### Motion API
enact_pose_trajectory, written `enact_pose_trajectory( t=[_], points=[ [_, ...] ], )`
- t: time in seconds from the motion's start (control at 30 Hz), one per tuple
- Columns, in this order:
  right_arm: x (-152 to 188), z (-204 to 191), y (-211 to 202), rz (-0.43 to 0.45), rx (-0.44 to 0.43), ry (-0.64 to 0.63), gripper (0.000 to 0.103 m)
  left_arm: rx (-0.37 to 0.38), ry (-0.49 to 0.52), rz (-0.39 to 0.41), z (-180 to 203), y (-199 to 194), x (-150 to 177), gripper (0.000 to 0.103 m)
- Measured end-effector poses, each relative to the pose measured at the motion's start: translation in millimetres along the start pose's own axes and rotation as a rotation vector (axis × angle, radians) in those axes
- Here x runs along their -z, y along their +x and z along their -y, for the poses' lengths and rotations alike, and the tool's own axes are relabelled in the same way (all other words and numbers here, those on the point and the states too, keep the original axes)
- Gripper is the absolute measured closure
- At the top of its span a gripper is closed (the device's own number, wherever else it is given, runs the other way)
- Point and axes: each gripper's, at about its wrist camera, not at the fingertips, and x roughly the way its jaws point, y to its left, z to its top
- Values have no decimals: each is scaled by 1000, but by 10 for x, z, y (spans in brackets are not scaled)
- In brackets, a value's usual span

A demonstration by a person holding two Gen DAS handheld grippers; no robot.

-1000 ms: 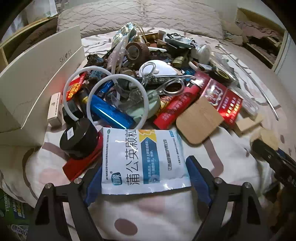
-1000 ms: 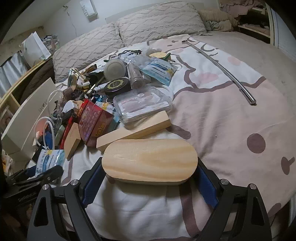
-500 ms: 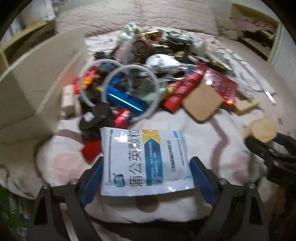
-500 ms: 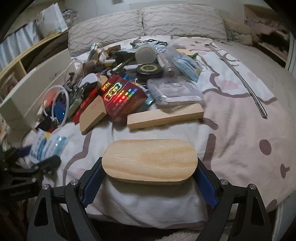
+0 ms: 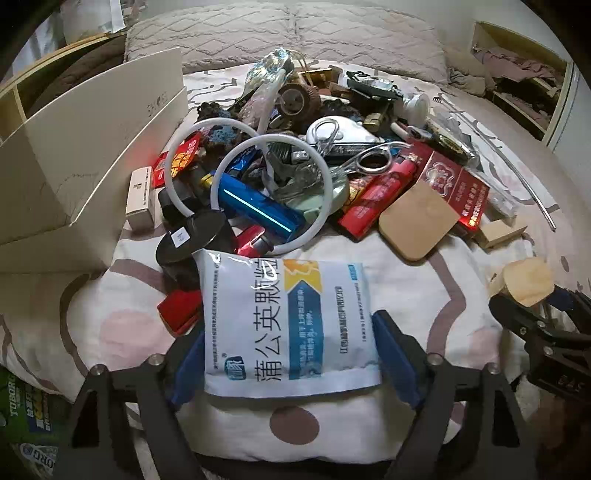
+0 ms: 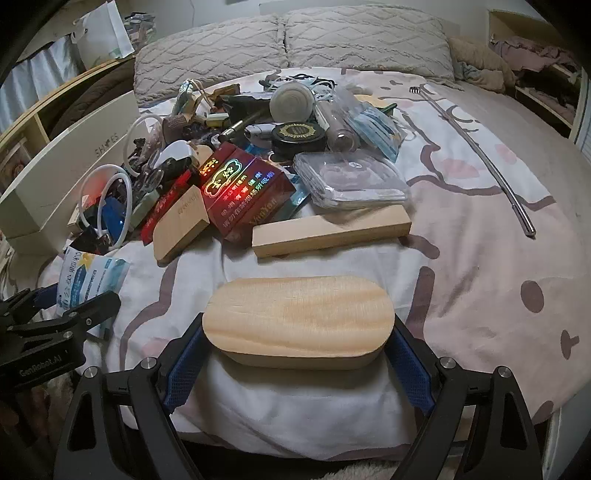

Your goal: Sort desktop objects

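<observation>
Barely begun — the heap (image 5: 295,162) on the bed (image 6: 480,258) remains unsorted. Left gripper (image 5: 291,350) fingers are closing around a sachet (image 5: 288,325); right gripper (image 6: 297,354) clamps an oval block (image 6: 299,317).

A bed (image 6: 480,229) fills nearly the whole of both views, covered in a pale sheet (image 5: 406,280) printed with pink patches, brown curving lines and brown dots; at its head lie two grey pillows (image 6: 295,40) with a raised wavy quilted pattern, side by side and touching; behind them a plain light wall (image 6: 207,9); to the left of the bed stands a light wooden shelf unit (image 6: 33,125) with open compartments, a white bag (image 6: 103,33) on top of it and a pale curtain (image 6: 33,81) beside that; to the right, open shelving (image 5: 517,70) holds crumpled clothes; the light is dim and warm.
</observation>
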Motion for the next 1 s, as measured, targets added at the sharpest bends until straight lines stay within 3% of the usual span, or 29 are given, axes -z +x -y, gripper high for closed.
enact_pose_trajectory(
  t=[0.07, 0.27, 0.8, 0.9, 1.0],
  points=[
    [-19, 2, -3, -1, -3, -2, 12, 14, -8, 5, -3, -24, -17, 28],
    [-118, -52, -96, 30, -7, -23, 13, 53, -30, 34, -49, -127, -103, 32],
    [-472, -316, -346, 122, -69, -30, 13, 94, -66, 160, -369, -459, -295, 34],
    [-465, -373, -317, 114, -71, -41, 13, 87, -34, 144, -369, -407, -290, 34],
    [-418, -411, -282, 94, -75, -49, 13, 134, -2, 76, -325, -299, -199, 34]
  ],
)
